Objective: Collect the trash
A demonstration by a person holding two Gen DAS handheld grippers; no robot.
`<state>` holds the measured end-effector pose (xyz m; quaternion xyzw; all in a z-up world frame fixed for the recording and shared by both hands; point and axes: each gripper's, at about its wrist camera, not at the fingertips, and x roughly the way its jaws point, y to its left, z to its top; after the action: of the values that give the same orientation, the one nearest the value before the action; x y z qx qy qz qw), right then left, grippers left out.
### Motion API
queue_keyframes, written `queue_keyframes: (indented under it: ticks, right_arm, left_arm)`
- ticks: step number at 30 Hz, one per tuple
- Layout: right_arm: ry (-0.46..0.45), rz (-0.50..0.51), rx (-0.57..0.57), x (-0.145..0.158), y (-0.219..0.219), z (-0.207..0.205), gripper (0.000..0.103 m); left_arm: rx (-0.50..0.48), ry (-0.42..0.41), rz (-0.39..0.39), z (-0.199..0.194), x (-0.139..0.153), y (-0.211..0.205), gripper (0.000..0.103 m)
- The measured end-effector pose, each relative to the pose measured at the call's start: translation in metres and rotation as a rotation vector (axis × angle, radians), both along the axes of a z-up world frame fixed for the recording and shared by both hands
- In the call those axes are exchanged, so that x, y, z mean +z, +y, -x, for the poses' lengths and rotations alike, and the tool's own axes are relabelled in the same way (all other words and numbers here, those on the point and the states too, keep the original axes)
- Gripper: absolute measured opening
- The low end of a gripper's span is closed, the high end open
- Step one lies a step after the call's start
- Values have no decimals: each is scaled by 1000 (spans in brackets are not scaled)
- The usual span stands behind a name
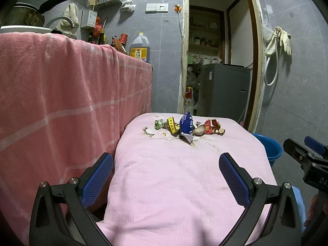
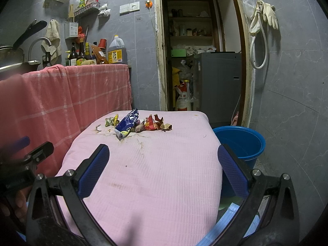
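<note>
Landmark: the pink-covered table (image 1: 184, 184), stained around the trash.

Left gripper (image 1: 166, 176): jaws spread wide, nothing between them, hanging over the near end of the table. Its left pad sits past the table's left edge, against the red checked cloth (image 1: 61, 102). Finger bases are cut off by the bottom of the frame.

Right gripper (image 2: 163, 170): jaws also spread wide and empty, over the near end of the table. Its right pad overlaps the blue bucket (image 2: 244, 143), which stands on the floor just beside the table's right edge. The table edge and that pad hide part of the bucket, and I can't make out what is inside it.

Trash pile (image 1: 184, 128) is at the far end of the table, well apart from both grippers. Readable pieces: blue snack wrapper (image 2: 128, 124) in the middle, tilted up; yellow wrapper (image 1: 171, 124) to its left; red wrapper (image 2: 150, 124) to its right; a greenish crumpled bit at the pile's left end. The brown and white scraps underneath are too small and overlapped to identify.

In the left wrist view the right gripper's body is clipped at the right edge. In the right wrist view the left gripper's body is blurred at the left edge, with fingers (image 2: 19, 203) of the holding hand partly visible.

Beyond the table's far end is a doorway with a grey appliance (image 2: 217, 86); the shelf contents behind it are unclear.
</note>
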<state>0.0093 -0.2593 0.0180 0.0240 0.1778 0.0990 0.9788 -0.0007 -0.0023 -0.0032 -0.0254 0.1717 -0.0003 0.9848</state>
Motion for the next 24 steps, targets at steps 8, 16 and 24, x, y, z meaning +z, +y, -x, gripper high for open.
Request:
queue_keyframes:
  ticks: [8, 16, 24]
  right_arm:
    - [0, -1, 0, 1, 0, 0, 103]
    - [0, -2, 0, 0, 0, 0, 103]
    - [1, -3, 1, 1, 1, 1, 103]
  left_arm:
    - [1, 1, 0, -1, 1, 0, 101]
    - [1, 2, 1, -1, 1, 1, 101]
    - [1, 2, 1, -1, 1, -1, 101]
